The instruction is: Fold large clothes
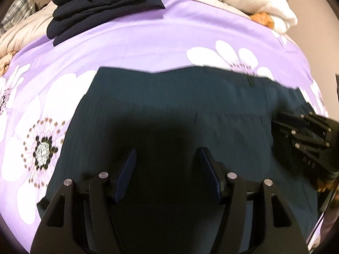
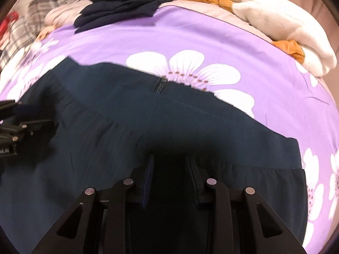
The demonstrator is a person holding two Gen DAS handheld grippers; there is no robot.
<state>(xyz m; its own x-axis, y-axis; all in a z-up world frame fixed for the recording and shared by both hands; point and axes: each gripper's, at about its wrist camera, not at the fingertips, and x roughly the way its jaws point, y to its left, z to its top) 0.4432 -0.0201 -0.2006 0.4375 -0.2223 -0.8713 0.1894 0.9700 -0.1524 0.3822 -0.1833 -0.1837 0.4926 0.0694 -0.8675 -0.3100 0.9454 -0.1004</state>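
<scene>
A dark teal garment (image 1: pixel 180 105) lies spread flat on the purple flowered bedspread (image 1: pixel 137 48); it also shows in the right wrist view (image 2: pixel 148 114), with a short zipper (image 2: pixel 160 84) at its far edge. My left gripper (image 1: pixel 167 158) hovers just above the garment, jaws open and empty. My right gripper (image 2: pixel 169 165) is also open and empty over the garment, more to the right. Each gripper shows in the other's view, the right one (image 1: pixel 305 135) and the left one (image 2: pixel 23 124).
A stack of folded dark navy clothes (image 1: pixel 101 6) sits at the far left of the bed. A white fluffy item (image 1: pixel 254 2) and orange fabric (image 1: pixel 262 19) lie at the far right. Plaid bedding (image 2: pixel 48 14) lies far left.
</scene>
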